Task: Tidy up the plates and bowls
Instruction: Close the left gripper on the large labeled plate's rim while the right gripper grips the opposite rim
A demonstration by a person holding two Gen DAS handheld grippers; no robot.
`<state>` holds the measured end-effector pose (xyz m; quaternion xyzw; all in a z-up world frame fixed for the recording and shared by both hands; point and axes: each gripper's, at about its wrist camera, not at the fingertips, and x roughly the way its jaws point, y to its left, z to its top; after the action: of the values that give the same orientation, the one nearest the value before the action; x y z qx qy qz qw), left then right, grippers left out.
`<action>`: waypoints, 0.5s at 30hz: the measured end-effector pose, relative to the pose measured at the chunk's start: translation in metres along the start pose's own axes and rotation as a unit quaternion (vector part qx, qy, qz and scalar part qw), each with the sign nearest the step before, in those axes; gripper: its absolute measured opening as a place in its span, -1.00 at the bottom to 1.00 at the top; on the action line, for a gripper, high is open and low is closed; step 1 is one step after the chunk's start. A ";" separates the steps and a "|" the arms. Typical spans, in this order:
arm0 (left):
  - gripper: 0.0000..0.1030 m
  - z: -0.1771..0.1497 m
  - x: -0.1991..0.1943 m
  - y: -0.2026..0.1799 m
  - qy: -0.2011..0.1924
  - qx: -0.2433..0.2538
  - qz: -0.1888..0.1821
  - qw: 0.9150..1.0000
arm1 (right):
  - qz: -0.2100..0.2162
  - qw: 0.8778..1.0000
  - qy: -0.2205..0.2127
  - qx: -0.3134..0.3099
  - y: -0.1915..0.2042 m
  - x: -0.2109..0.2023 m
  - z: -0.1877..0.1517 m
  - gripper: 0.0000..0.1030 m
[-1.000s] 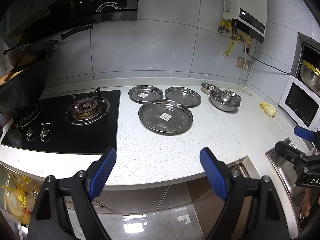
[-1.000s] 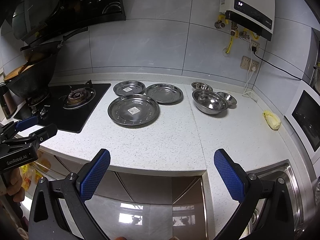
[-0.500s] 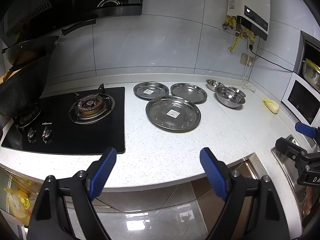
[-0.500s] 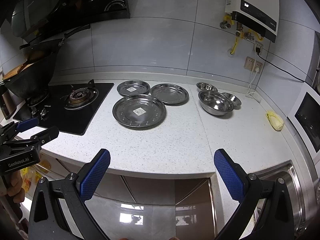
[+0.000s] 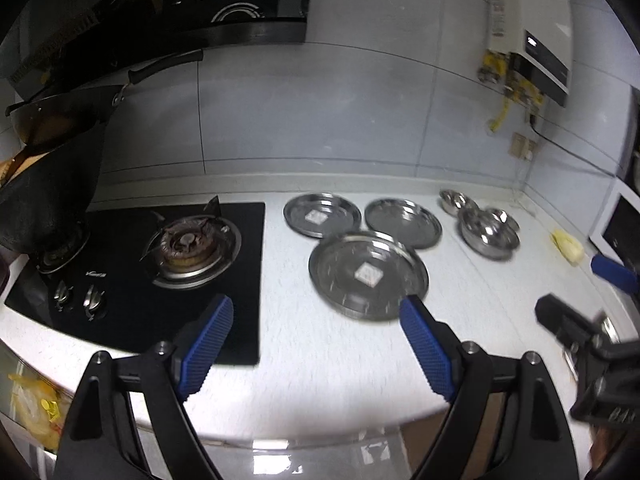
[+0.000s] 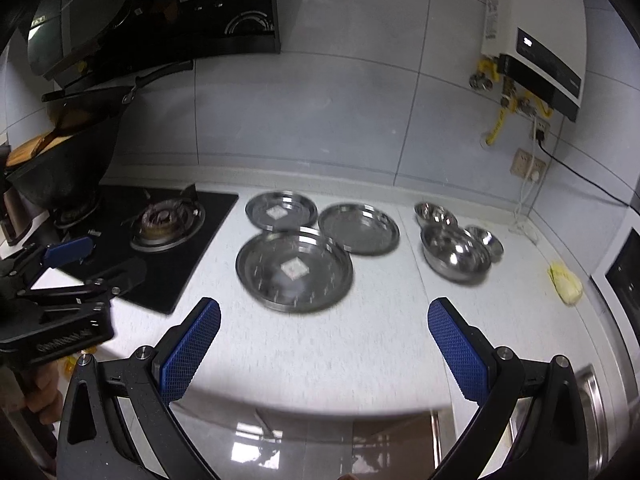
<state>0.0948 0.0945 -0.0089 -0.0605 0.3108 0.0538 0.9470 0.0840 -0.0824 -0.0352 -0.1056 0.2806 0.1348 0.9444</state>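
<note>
Plates: three steel plates lie on the white countertop [image 6: 360, 340] just right of the gas hob [image 6: 160, 240]. The large plate [image 6: 294, 270] sits nearest, with a white sticker in its middle.
Behind it: a smaller stickered plate [image 6: 281, 211] on the left and a plain plate [image 6: 359, 228] on the right, edges close together or touching.
Bowls: the large steel bowl [image 6: 456, 258] stands right of the plates, with two small bowls [image 6: 434, 213] [image 6: 486, 239] tight behind it. All appear empty.
Left gripper [image 5: 316, 344]: jaws spread wide, holding nothing, above the counter's front edge with the large plate's near rim just past its right finger.
Right gripper [image 6: 324, 344]: likewise wide apart and empty, facing the large plate.
Surroundings: a dark wok [image 6: 60, 168] sits on the hob's far burner; a yellow cloth-like lump [image 6: 566, 278] lies at the far right; a water heater [image 6: 532, 36] hangs on the tiled wall.
Obstructions: the counter between grippers and dishes is bare.
</note>
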 end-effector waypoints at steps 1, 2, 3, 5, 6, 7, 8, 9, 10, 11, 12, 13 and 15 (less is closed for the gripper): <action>0.66 0.006 0.010 -0.001 -0.001 -0.001 0.008 1.000 | 0.000 1.000 -0.003 -0.001 0.000 0.008 0.005 0.98; 0.66 0.013 0.023 -0.004 -0.005 -0.003 0.020 1.000 | 0.000 1.000 -0.005 -0.002 0.000 0.018 0.010 0.98; 0.66 0.018 0.034 -0.006 -0.016 -0.006 0.029 0.999 | -0.003 1.000 -0.005 -0.003 0.000 0.030 0.014 0.98; 0.66 0.023 0.055 -0.009 -0.033 -0.009 0.057 0.998 | -0.007 1.000 -0.009 -0.001 -0.003 0.052 0.020 0.98; 0.66 0.025 0.069 -0.011 -0.045 -0.011 0.074 0.996 | -0.009 1.000 -0.014 0.001 -0.005 0.066 0.022 0.98; 0.66 0.024 0.082 -0.013 -0.048 -0.009 0.085 0.995 | -0.015 1.000 -0.017 0.002 -0.007 0.081 0.021 0.98; 0.66 0.024 0.099 -0.015 -0.039 -0.007 0.092 0.995 | -0.019 1.000 -0.014 0.003 -0.008 0.094 0.021 0.98; 0.66 0.022 0.119 -0.017 -0.022 -0.007 0.090 0.996 | -0.022 1.000 -0.006 0.006 -0.011 0.112 0.019 0.98; 0.66 0.021 0.135 -0.017 -0.008 -0.009 0.089 0.996 | -0.022 1.000 0.002 0.010 -0.014 0.128 0.017 0.98; 0.66 0.019 0.156 -0.019 0.012 -0.009 0.090 0.996 | -0.023 1.000 0.011 0.015 -0.018 0.145 0.014 0.98; 0.66 0.017 0.171 -0.021 0.023 -0.009 0.092 0.995 | -0.029 0.999 0.023 0.016 -0.022 0.164 0.011 0.98; 0.66 0.015 0.183 -0.022 0.032 -0.009 0.095 0.995 | -0.036 0.999 0.038 0.015 -0.024 0.184 0.008 0.98; 0.66 0.011 0.202 -0.025 0.047 -0.009 0.104 0.993 | -0.038 0.997 0.059 0.017 -0.028 0.212 0.006 0.98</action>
<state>0.2667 0.0841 -0.1188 -0.0387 0.3588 0.1521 0.9201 0.2663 -0.0657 -0.1452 -0.1081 0.3337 0.0879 0.9323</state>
